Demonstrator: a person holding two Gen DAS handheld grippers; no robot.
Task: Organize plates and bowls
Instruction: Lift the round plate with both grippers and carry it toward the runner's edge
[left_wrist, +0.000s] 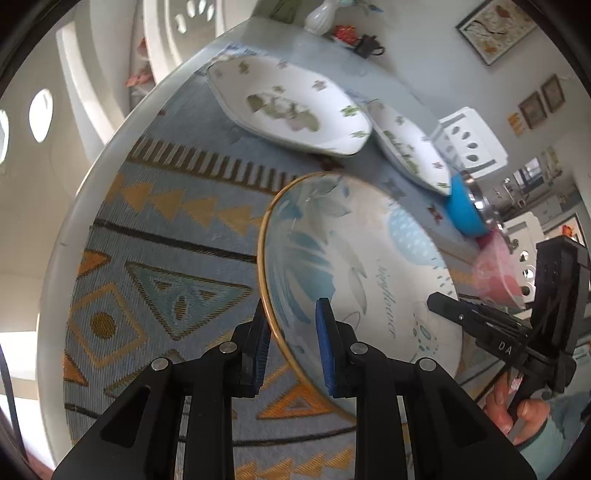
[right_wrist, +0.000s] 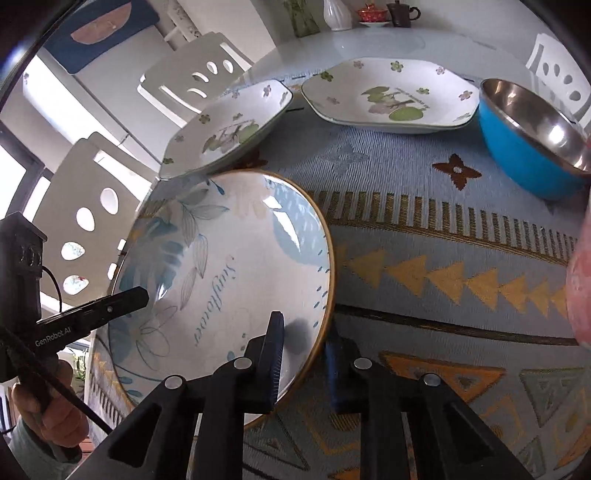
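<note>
The blue-leaf plate (right_wrist: 221, 273) rests on the patterned placemat (right_wrist: 424, 236), both grippers' jaws clamped on its gold rim: left gripper (left_wrist: 291, 343), right gripper (right_wrist: 303, 358). Beyond lie two floral plates (right_wrist: 388, 92) (right_wrist: 225, 129) and a blue bowl (right_wrist: 524, 147); a pink bowl (left_wrist: 495, 273) sits near.

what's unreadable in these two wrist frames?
- Pink object: right wrist view, cut off by the edge and blurred; the left wrist view is blurred too.
- Blue bowl: left wrist view, partly hidden behind a floral plate.
- Round plate: underside hidden in both views, so lift-off is unclear.
</note>
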